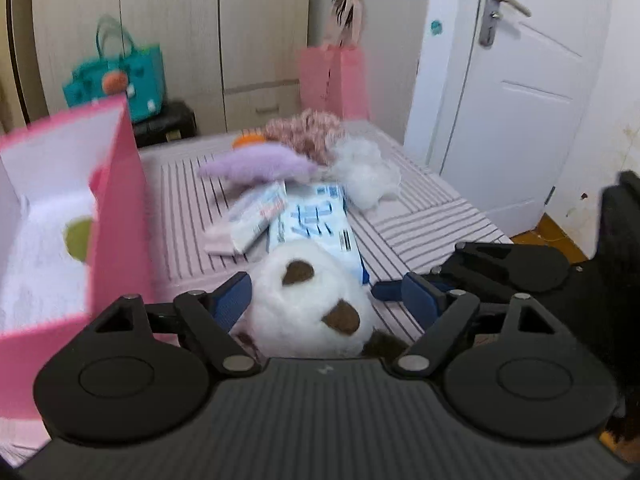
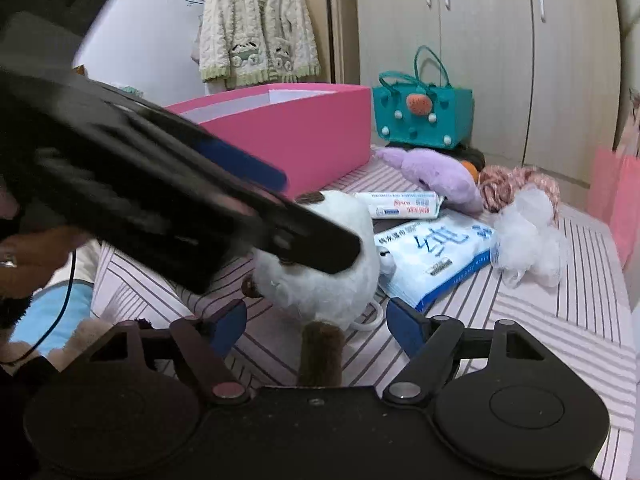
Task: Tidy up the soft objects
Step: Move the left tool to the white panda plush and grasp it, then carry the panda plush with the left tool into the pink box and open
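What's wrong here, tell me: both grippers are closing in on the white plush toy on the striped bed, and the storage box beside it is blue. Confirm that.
One thing is wrong: the storage box is pink, not blue, as the right wrist view shows. The rest stands: the left gripper and right gripper both straddle the white plush toy on the striped bed.

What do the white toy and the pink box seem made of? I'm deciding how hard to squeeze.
White toy: plush, fluffy pile with brown felt-like patches; looks soft.
Pink box: probably card, matte pink outside, white inside, with straight thin walls; looks rigid.
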Demonstrator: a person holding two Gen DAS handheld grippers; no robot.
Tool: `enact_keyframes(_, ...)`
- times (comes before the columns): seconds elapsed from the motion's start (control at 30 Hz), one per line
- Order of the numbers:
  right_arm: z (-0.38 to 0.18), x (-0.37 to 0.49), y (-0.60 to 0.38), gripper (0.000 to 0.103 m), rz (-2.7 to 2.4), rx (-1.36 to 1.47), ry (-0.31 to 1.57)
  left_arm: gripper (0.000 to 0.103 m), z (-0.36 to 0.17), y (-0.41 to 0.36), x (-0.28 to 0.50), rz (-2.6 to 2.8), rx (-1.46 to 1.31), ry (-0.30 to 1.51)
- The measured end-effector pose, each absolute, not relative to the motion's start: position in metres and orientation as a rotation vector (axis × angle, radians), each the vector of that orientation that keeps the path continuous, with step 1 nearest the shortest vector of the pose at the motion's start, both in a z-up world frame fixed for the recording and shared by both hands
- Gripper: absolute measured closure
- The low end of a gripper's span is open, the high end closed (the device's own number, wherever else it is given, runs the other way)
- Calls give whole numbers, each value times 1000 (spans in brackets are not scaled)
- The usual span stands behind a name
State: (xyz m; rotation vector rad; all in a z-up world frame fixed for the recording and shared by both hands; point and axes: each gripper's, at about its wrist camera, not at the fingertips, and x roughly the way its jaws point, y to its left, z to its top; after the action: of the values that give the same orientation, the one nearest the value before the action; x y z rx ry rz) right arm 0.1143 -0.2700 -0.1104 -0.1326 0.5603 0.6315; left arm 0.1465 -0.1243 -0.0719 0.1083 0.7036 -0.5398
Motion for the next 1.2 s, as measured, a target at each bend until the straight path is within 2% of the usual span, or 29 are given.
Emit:
enact_keyframes(0.2, -116, 116, -263, 25, 600, -172, 521, 24, -91, -121, 161, -484, 68, 753)
enact_keyframes(0.27, -117, 117, -262, 29, 607, -167, 518, 24, -98, -120, 166, -497, 25, 797)
enact_keyframes(0.3, -118, 117, -262, 32, 610, -162, 517, 29, -103, -120, 168, -492, 12, 809)
enact_keyframes(0.43, -123, 122, -260, 44, 586, -142, 534, 34, -107, -118, 167, -489, -1, 805)
enact_keyframes(0.53, -123, 124, -262, 47, 591, -99, 550, 36, -104, -120, 163, -495, 23, 802)
enact_keyframes(0.97, -89, 109, -253, 49, 579, -61, 718, 36, -83, -104, 152, -577, -13, 943)
enact_keyframes(1.2, -74, 103, -240, 49, 640, -53, 820, 36, -83, -72, 150, -578, -163, 1093)
